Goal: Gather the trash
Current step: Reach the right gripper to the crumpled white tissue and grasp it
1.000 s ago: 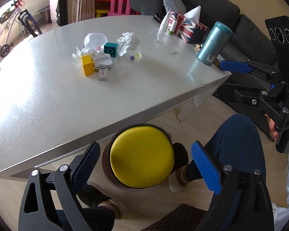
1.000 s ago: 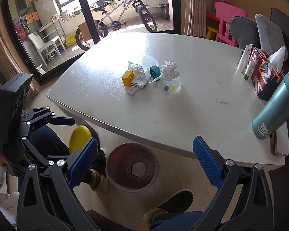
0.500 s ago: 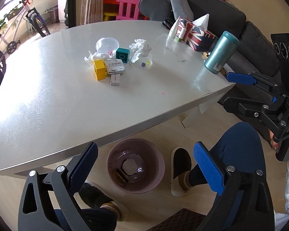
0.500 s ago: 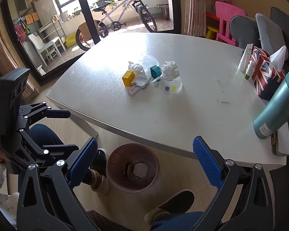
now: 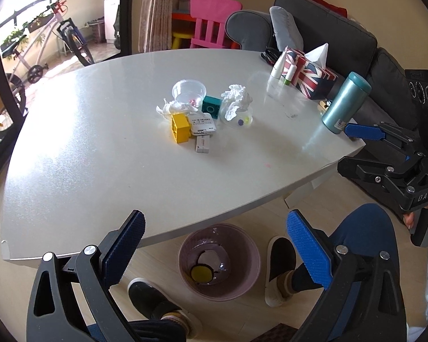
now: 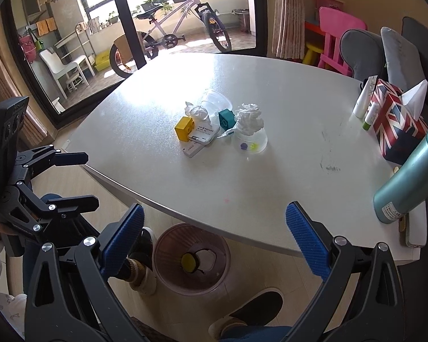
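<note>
My left gripper [image 5: 215,246] is open and holds nothing, hovering at the table's near edge above a mauve waste bin [image 5: 185,245] on the floor. A round yellow thing [image 5: 201,273] lies in the bin. My right gripper [image 6: 214,240] is also open and holds nothing, over the same bin [image 6: 162,245]. On the table sits a cluster: a crumpled tissue [image 5: 236,101] on an upturned clear cup [image 6: 249,142], another clear cup [image 5: 189,89], a second tissue [image 5: 171,108], a yellow block [image 5: 180,127], a teal block [image 5: 211,107] and white cartons [image 5: 202,122].
A Union Jack tissue box [image 5: 311,74], small tubes [image 5: 276,67] and a teal flask [image 5: 345,102] stand along the table's right side. A person's shoes [image 5: 279,270] flank the bin. A grey sofa [image 5: 328,28], a pink chair [image 5: 211,20] and a bicycle [image 6: 179,28] lie beyond.
The round yellow thing that was between my left gripper's fingers has dropped into the bin. My left gripper has risen and tilted toward the table. The right gripper has barely moved.
</note>
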